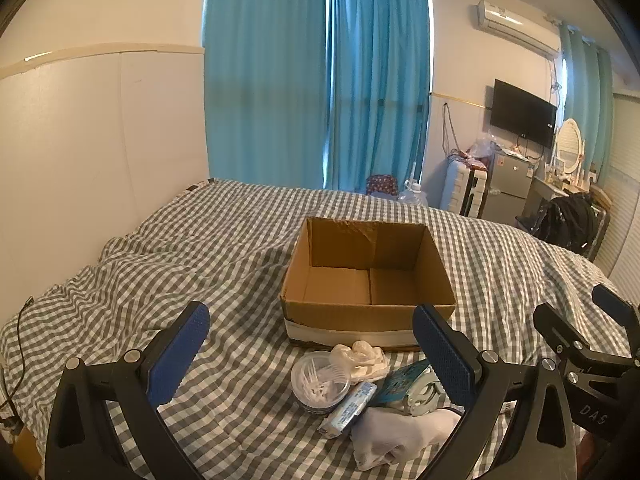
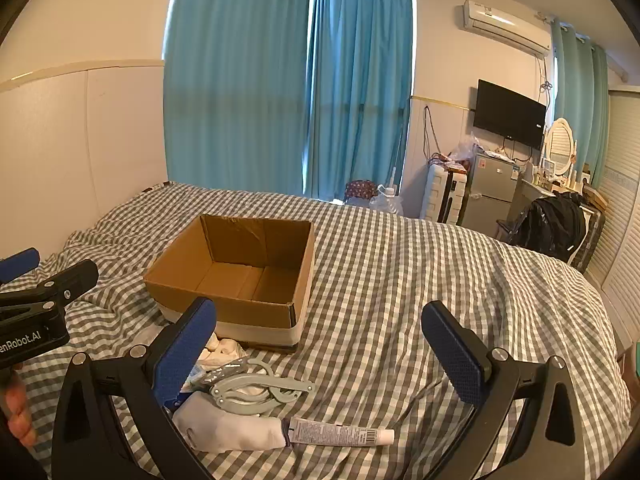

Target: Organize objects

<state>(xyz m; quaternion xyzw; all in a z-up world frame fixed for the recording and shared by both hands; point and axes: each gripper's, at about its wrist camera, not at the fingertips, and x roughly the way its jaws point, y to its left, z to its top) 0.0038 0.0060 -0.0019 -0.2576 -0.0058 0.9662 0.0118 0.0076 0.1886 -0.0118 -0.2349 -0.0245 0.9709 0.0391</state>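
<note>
the left gripper (image 1: 312,344) stands wide open with nothing between its blue pads, hanging over the checked bedspread (image 1: 200,248) and tipped downward. straight ahead of it, just past its fingertips, sits the cardboard box (image 1: 352,316), open at the top and bare inside, with a white band along its near base. in the gap between the fingers lies a small heap: a round clear tub of white plastic picks (image 1: 320,384), crumpled white cloth (image 1: 362,358) touching the box's near wall, a blue and white packet (image 1: 350,404) leaning beside the tub, a teal patterned card (image 1: 402,382) by the right finger, and a white sock (image 1: 396,436) nearest the camera. off to its right, the other tool shows at the frame's edge

the right gripper (image 2: 320,340) is likewise spread fully apart and holds nothing. the box (image 2: 224,304) lies ahead and to the left of it, just beyond its left finger. a grey plastic clip hanger (image 2: 256,394) rests close inside that left finger, on top of the heap, with the sock (image 2: 224,428) below it. a white tube (image 2: 340,437) lies flat between the fingers, its dark end touching the sock, its cap pointing toward the right finger. a hand (image 2: 18,412) shows at the left edge under the left tool
</note>
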